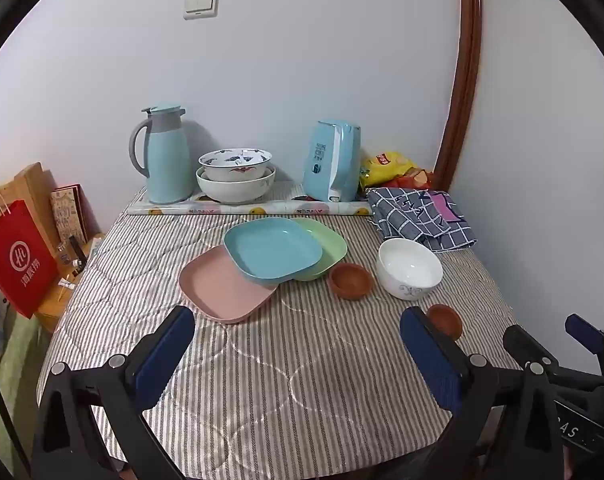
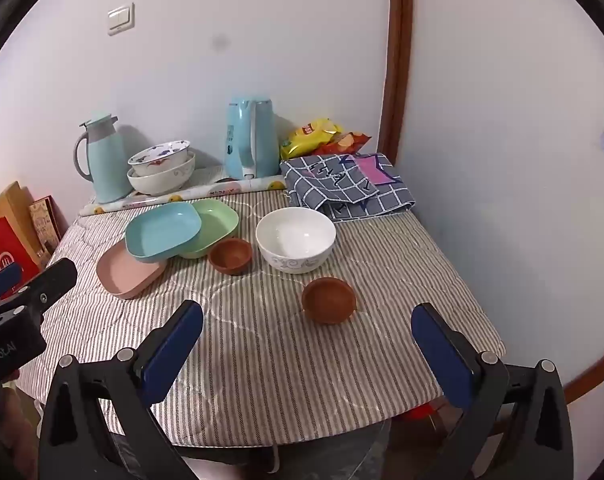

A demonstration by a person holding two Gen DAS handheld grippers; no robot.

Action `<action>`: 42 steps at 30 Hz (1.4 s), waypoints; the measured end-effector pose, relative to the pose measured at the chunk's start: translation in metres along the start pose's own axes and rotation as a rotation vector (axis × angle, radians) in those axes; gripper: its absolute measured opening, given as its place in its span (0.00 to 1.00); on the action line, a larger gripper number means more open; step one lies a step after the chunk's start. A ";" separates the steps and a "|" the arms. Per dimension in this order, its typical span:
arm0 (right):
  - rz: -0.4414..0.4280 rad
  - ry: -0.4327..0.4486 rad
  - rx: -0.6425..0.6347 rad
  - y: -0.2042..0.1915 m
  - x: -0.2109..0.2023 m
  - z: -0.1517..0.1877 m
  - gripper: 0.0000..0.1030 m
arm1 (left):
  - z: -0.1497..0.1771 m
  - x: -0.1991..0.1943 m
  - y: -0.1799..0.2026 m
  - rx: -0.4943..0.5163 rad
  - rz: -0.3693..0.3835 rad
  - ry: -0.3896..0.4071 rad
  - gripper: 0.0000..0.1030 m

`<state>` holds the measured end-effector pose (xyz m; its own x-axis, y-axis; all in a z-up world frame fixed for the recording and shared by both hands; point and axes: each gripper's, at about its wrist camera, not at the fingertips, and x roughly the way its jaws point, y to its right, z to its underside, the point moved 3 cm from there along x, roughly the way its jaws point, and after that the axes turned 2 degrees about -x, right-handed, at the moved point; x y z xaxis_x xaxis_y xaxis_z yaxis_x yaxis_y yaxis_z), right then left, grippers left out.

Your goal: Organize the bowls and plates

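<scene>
**Left wrist view: plates fanned, bowls scattered, both claws empty**

Left wrist view showed three plates in a loose, overlapping fan at the middle of the table (image 1: 262,400): the blue plate (image 1: 272,250) rode on top, its near edge lapping the pink plate (image 1: 218,288) and its far side covering part of the green plate (image 1: 326,248). They overlapped rather than nested, so they probably wanted squaring into one stack.

Just right of the green plate sat a brown bowl (image 1: 350,280), then the white bowl (image 1: 409,268), the two near each other but apart. A second brown bowl (image 2: 329,299) stood alone toward the near right edge. The two brown ones looked alike and would likely nest.

Two patterned bowls (image 1: 235,176) were already nested at the back, between the flask (image 1: 164,156) and the kettle (image 1: 332,162), which suggested a home for the rest.

The left gripper (image 1: 298,344) hung above the cloth, jaws spread wide, nothing between them. The right gripper (image 2: 306,340) was likewise fully apart and empty, angled down with the lone brown bowl just ahead of it.
</scene>
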<state>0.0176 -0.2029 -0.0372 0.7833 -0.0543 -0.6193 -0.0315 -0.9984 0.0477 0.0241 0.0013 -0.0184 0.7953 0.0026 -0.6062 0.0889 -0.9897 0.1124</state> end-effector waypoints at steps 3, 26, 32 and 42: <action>0.000 0.000 0.002 0.001 -0.002 0.000 1.00 | -0.001 0.001 -0.003 -0.003 -0.003 -0.001 1.00; -0.018 -0.003 0.025 0.004 -0.012 0.002 1.00 | 0.000 -0.006 0.001 0.021 -0.033 0.004 1.00; -0.023 -0.002 0.030 0.005 -0.011 0.003 1.00 | 0.001 -0.007 0.001 0.020 -0.034 0.005 1.00; -0.030 0.000 0.026 0.004 -0.012 0.004 1.00 | 0.001 -0.009 0.000 0.020 -0.034 0.009 1.00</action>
<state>0.0055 -0.2064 -0.0321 0.7840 -0.0246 -0.6203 -0.0242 -0.9997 0.0091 0.0164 0.0016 -0.0133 0.7975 0.0377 -0.6021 0.1040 -0.9917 0.0756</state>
